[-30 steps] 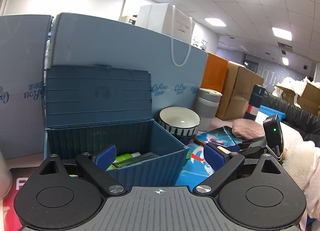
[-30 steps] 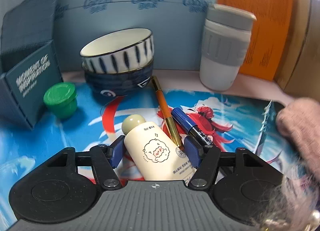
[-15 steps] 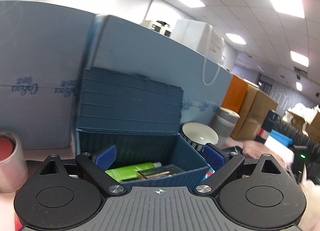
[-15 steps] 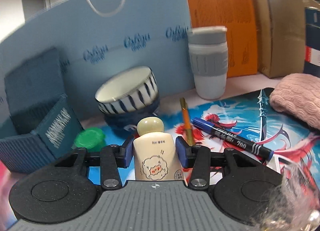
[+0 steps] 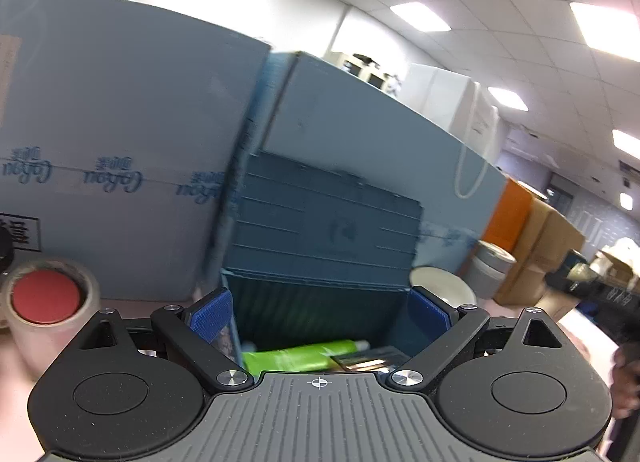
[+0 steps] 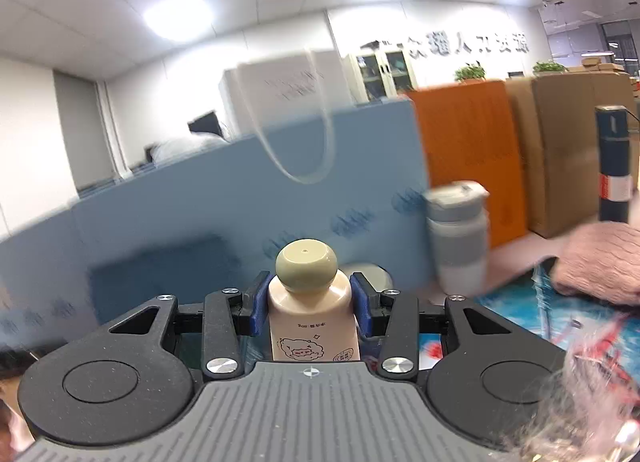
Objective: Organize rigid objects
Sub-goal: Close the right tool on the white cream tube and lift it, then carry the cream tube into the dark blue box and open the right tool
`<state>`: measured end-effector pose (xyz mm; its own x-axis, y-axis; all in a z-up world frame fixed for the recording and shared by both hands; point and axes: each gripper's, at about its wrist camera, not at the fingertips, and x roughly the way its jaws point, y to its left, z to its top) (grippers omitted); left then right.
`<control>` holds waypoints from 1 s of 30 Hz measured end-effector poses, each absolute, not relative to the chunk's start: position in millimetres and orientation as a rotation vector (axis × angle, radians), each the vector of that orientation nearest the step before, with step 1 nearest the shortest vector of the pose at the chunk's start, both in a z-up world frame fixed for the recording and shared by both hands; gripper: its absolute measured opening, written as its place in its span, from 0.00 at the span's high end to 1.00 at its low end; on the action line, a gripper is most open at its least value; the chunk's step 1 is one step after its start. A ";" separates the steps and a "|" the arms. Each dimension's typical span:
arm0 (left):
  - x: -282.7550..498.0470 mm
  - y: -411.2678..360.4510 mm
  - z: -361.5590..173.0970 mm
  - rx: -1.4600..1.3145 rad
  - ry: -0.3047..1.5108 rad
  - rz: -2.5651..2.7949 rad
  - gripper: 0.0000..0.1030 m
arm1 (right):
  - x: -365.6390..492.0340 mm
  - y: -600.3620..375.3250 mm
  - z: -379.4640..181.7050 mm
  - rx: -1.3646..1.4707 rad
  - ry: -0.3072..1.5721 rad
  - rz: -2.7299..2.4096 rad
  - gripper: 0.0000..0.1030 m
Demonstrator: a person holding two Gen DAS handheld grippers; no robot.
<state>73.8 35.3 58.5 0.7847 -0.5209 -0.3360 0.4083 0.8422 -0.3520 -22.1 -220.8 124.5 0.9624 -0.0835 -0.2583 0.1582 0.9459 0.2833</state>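
My right gripper (image 6: 310,304) is shut on a cream bottle (image 6: 312,314) with a rounded beige cap and a sheep drawing; both blue pads press its shoulders, and it is lifted off the mat. In the left wrist view the dark blue storage box (image 5: 320,314) stands with its lid raised against the blue boards. A green tube (image 5: 300,356) and a dark flat item lie inside it. My left gripper (image 5: 320,312) is open and holds nothing, with its blue pads framing the box's opening from the near side.
A tape roll (image 5: 44,302) with a red centre stands at the left. A white bowl (image 5: 442,290) and a grey-white tumbler (image 6: 458,238) sit to the right of the box. A pink cloth (image 6: 600,266) lies on the printed mat (image 6: 520,314). Blue boards (image 5: 120,165) wall the back.
The right gripper closed on the cream bottle and lifted it off the mat, tilting up. The left gripper swung left, and now faces the box's inside, with the tape roll in view.
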 end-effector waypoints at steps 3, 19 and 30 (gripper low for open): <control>74.8 36.7 56.7 -0.245 0.438 -0.476 0.06 | -15.8 -203.6 137.7 0.346 0.194 -0.054 0.62; 92.5 74.8 48.9 -0.349 0.462 -0.394 0.06 | 67.8 -77.3 114.8 -0.020 0.272 -0.025 0.62; 94.9 74.6 47.5 -0.346 0.475 -0.411 0.05 | 95.8 -36.1 78.0 -0.241 0.448 0.009 0.62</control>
